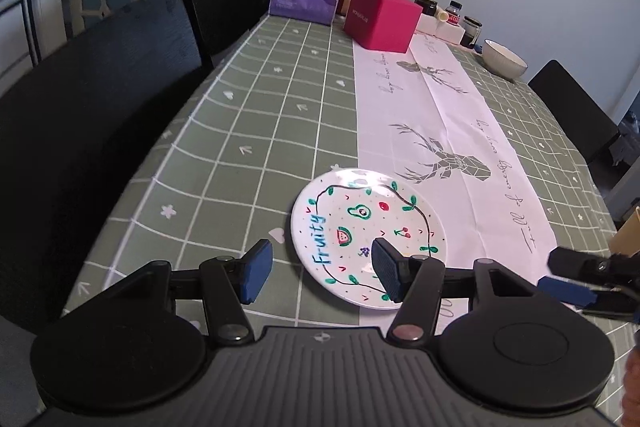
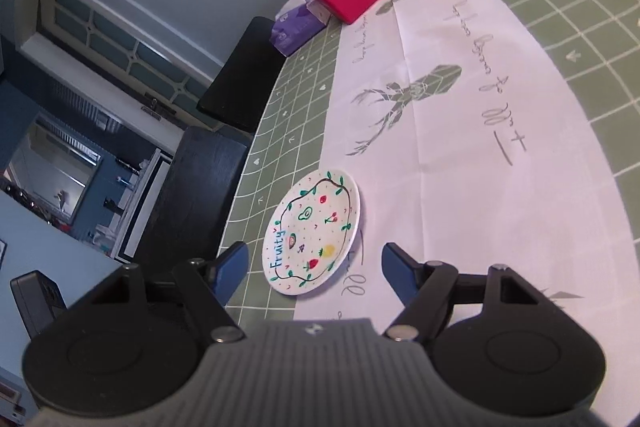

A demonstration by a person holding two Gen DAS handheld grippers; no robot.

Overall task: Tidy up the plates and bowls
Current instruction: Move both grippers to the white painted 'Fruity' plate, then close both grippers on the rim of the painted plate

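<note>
- My left tongs point(image 1: 320, 269) stand wide with nothing between them, hovering over the near edge of the fruit-painted plate point(image 1: 362, 227).
- My right tongs point(image 2: 314, 269) gape wide too, empty, with the same plate just ahead.
- The plate lies flat on the bench point(image 1: 248, 115), half on the green checked cloth, touching the white runner point(image 1: 452, 131).
- A white bowl point(image 1: 505, 59) sits far off, near the bench's far end beside the jars.

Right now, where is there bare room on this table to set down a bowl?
Free: the white runner between the fruit plate and the red box, and the green checked cloth left of it. Crowded: the far end, with bottles, jars and the white bowl.
</note>
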